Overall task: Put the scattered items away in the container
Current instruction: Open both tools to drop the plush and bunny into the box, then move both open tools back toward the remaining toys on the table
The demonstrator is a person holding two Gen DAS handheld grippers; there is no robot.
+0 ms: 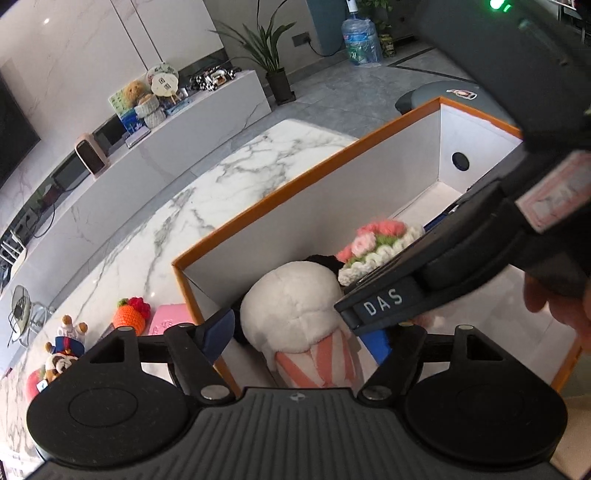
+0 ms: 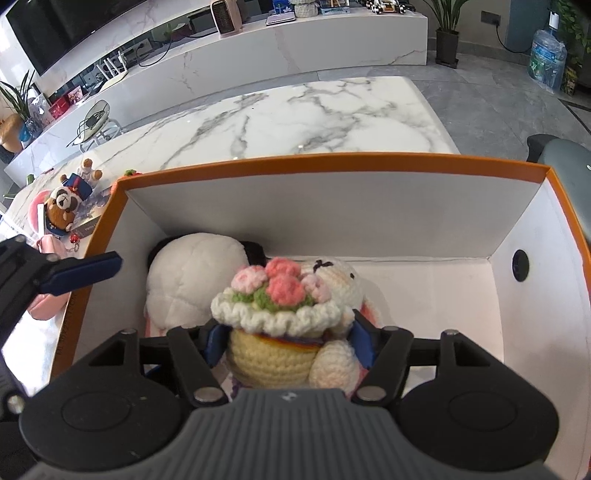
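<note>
Centrally, the right tool [image 2: 291,343] clenches a crochet flower doll [image 2: 280,317] inside the orange box [image 2: 332,162]; the left tool [image 1: 299,332] hangs released over the box's left end.

Marble table [image 2: 332,118] white with grey veins. Beyond it, long white media bench [image 2: 332,40] along far wall. Dark TV screen [image 2: 59,26] far left. Pink-and-white heater [image 2: 226,16] atop bench; teddy bear [image 1: 135,92] and round fan [image 1: 164,83] farther along. Potted plant [image 1: 275,55] at bench end, right. Blue water jug [image 2: 546,61] on grey tile floor [image 2: 498,103], far right. Grey chair [image 2: 565,162] at right.
</note>
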